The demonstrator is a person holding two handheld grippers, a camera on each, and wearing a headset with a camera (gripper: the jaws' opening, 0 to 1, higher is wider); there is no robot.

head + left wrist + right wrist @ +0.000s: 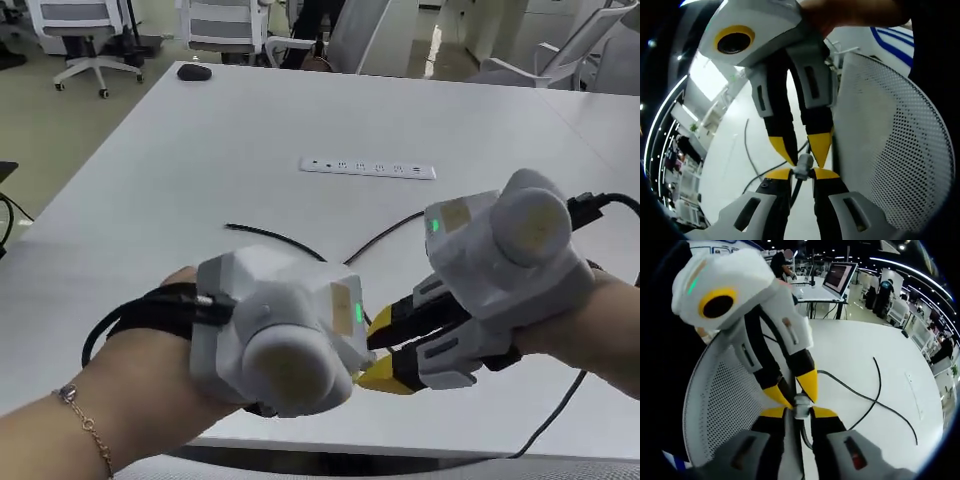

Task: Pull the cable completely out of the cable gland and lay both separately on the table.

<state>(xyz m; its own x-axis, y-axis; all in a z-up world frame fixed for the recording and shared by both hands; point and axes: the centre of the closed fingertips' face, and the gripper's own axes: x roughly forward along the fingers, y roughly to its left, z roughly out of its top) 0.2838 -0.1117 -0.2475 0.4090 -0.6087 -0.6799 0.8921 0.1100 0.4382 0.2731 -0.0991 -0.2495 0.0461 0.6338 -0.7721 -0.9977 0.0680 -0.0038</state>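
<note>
A small grey cable gland (802, 165) (801, 407) hangs in the air above the table's near edge, held from opposite sides. My left gripper (802, 174) (365, 352) is shut on it from one end. My right gripper (799, 413) (386, 350) is shut on it from the other, so the yellow fingertips (827, 174) nearly touch. The black cable (283, 239) (875, 400) runs from the gland down between the jaws and out across the white table (200, 180) in loose curves. In the head view both gripper bodies hide the gland.
A white power strip (368, 168) lies beyond the cable at mid table, and a dark mouse (194, 71) sits at the far left edge. A white mesh chair back (885, 130) (725, 405) stands close under the grippers. Office chairs (85, 30) stand past the table.
</note>
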